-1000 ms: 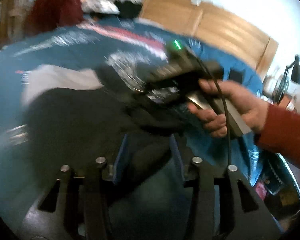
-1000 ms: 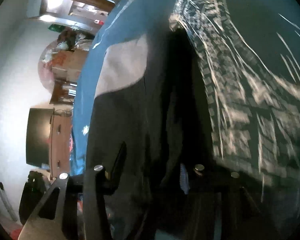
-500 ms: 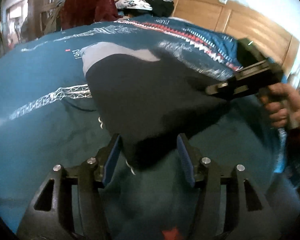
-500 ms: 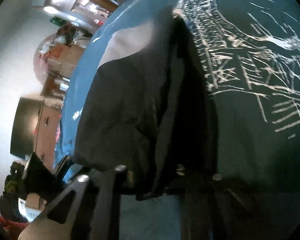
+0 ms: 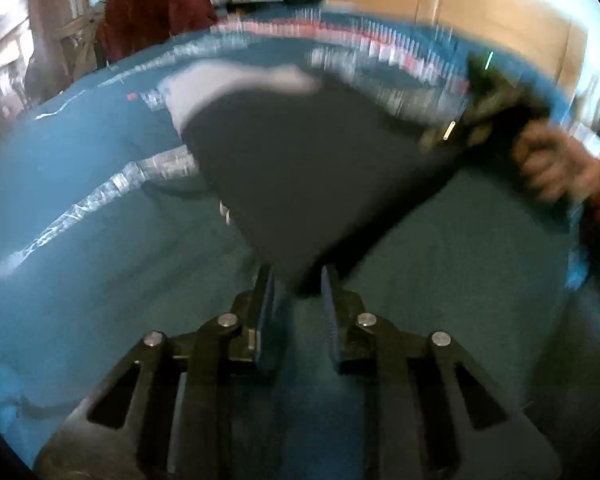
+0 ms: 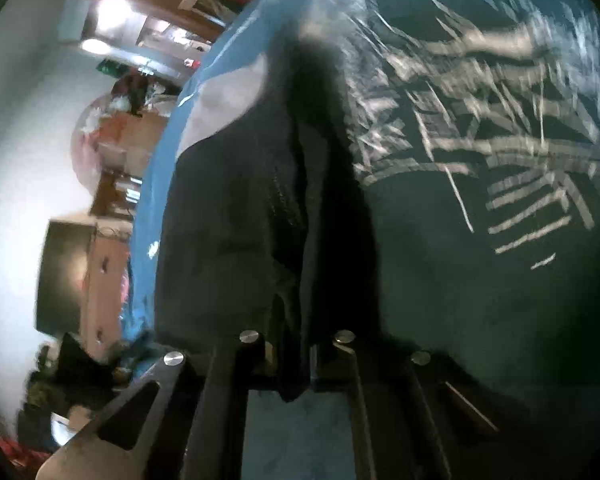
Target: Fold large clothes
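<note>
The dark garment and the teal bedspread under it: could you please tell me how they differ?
The dark garment is plain apart from a grey end; the teal bedspread carries pale line patterns. The garment is pinched by the left tool and right tool; the bedspread lies spread out. Both are cloth.

My left claw point(image 5: 298, 280) pinches the near corner of the dark garment point(image 5: 300, 176), which lies stretched across the teal bedspread point(image 5: 100, 272). At the far right, my right hand point(image 5: 556, 164) grips the right claw point(image 5: 480, 120) at the garment's other corner, all blurred.
</note>
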Tool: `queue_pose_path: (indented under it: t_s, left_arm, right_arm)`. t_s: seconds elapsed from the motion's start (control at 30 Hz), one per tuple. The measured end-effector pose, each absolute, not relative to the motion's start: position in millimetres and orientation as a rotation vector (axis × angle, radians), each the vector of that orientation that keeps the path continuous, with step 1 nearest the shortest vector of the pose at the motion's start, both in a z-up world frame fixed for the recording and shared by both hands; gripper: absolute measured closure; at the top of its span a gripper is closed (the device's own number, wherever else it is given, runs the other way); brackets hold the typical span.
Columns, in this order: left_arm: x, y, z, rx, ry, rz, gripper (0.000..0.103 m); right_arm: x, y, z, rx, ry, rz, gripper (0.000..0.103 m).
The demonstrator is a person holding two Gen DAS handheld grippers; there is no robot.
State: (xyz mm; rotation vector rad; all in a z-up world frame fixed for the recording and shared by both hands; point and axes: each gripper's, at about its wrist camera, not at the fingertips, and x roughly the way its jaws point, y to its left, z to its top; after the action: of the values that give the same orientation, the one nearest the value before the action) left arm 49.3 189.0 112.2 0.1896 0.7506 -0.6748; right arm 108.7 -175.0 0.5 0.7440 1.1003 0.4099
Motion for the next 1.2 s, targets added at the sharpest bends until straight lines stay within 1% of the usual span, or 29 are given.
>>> queue_pose_path:
  t_s: [0.07, 0.1, 0.13, 0.17, 0.2, 0.23, 0.27, 0.3, 0.37, 0.43, 0.5, 0.6, 0.67, 0.7, 0.73, 0.77, 0.8, 0.87, 0.97, 1.07, 1.13, 1.17, 1.2]
  left_arm:
    - [53.3, 194.2, 135.0, 0.122, 0.657, -0.659, 0.079]
    - [59.0, 192.7, 136.5, 0.109, 0.634, -0.652, 0.078]
    - [71.4, 185.0, 132.0, 0.117, 0.633, -0.642, 0.074]
    - [79.8, 177.5, 120.6, 0.138, 0.648, -0.638, 0.073]
    - [94.4, 161.2, 98.4, 0.187, 0.713, -0.653, 0.069]
    - [108.4, 145.4, 67.4, 0.249, 0.833, -0.660, 0.067]
    - [113.6, 135.3, 36.6, 0.303, 0.895, -0.642, 0.065]
    - [110.6, 136.6, 35.7, 0.302, 0.863, -0.644, 0.064]
    - [109.5, 141.8, 49.1, 0.278, 0.877, -0.651, 0.064]
    - [102.3, 155.6, 75.8, 0.221, 0.818, -0.650, 0.069]
    - [105.0, 170.5, 107.3, 0.144, 0.725, -0.634, 0.068]
    - [140.8, 171.6, 134.0, 0.071, 0.638, -0.614, 0.067]
    - [169.0, 154.7, 134.1, 0.073, 0.627, -0.625, 0.067]
    - [183.9, 144.6, 128.1, 0.077, 0.645, -0.635, 0.067]
    - [198.0, 135.0, 120.2, 0.095, 0.672, -0.619, 0.066]
    - [216.9, 124.2, 104.5, 0.132, 0.723, -0.579, 0.066]
    - [241.4, 116.0, 78.7, 0.167, 0.825, -0.515, 0.065]
    - [264.5, 117.2, 49.8, 0.146, 0.898, -0.483, 0.062]
    - [264.1, 120.6, 59.8, 0.154, 0.891, -0.501, 0.060]
    - [239.8, 148.7, 76.1, 0.062, 0.874, -0.513, 0.062]
    - [213.0, 174.8, 80.1, -0.058, 0.889, -0.547, 0.061]
    - [196.9, 187.5, 79.7, -0.112, 0.904, -0.569, 0.060]
    - [180.7, 200.2, 76.1, -0.181, 0.926, -0.586, 0.057]
  right_arm:
    - [107.4, -170.5, 17.0, 0.694, 1.089, 0.410, 0.094]
    - [107.0, -168.9, 21.8, 0.667, 1.088, 0.401, 0.094]
    - [107.2, -166.0, 24.8, 0.638, 1.093, 0.393, 0.094]
    - [107.1, -163.4, 25.3, 0.612, 1.102, 0.383, 0.093]
    - [106.7, -161.6, 24.9, 0.598, 1.114, 0.368, 0.092]
    - [105.6, -161.2, 25.0, 0.591, 1.119, 0.354, 0.091]
    - [103.3, -161.1, 27.9, 0.581, 1.119, 0.343, 0.089]
    - [100.3, -161.2, 32.9, 0.558, 1.120, 0.322, 0.087]
    - [92.0, -160.3, 49.9, 0.476, 1.102, 0.270, 0.082]
    - [78.4, -162.9, 78.7, 0.375, 1.016, 0.208, 0.080]
    - [71.5, -154.2, 98.7, 0.339, 0.935, 0.215, 0.080]
    - [81.9, -128.7, 91.5, 0.271, 0.922, 0.283, 0.080]
    - [94.8, -113.4, 65.4, 0.226, 0.980, 0.307, 0.082]
    - [100.1, -109.8, 49.8, 0.203, 1.021, 0.299, 0.087]
    - [104.0, -109.3, 33.7, 0.194, 1.056, 0.292, 0.099]
    - [105.2, -112.4, 24.0, 0.209, 1.057, 0.295, 0.103]
    - [105.1, -116.2, 21.0, 0.232, 1.045, 0.306, 0.103]
    - [103.9, -122.9, 23.3, 0.259, 1.043, 0.323, 0.103]
    - [99.1, -127.7, 35.1, 0.242, 1.052, 0.329, 0.103]
    - [89.3, -147.1, 50.4, 0.312, 1.005, 0.329, 0.088]
    - [84.4, -163.9, 53.3, 0.381, 0.999, 0.295, 0.047]
    - [80.3, -174.3, 50.7, 0.433, 1.001, 0.281, 0.042]
    - [77.3, -179.3, 48.0, 0.457, 1.005, 0.278, 0.040]
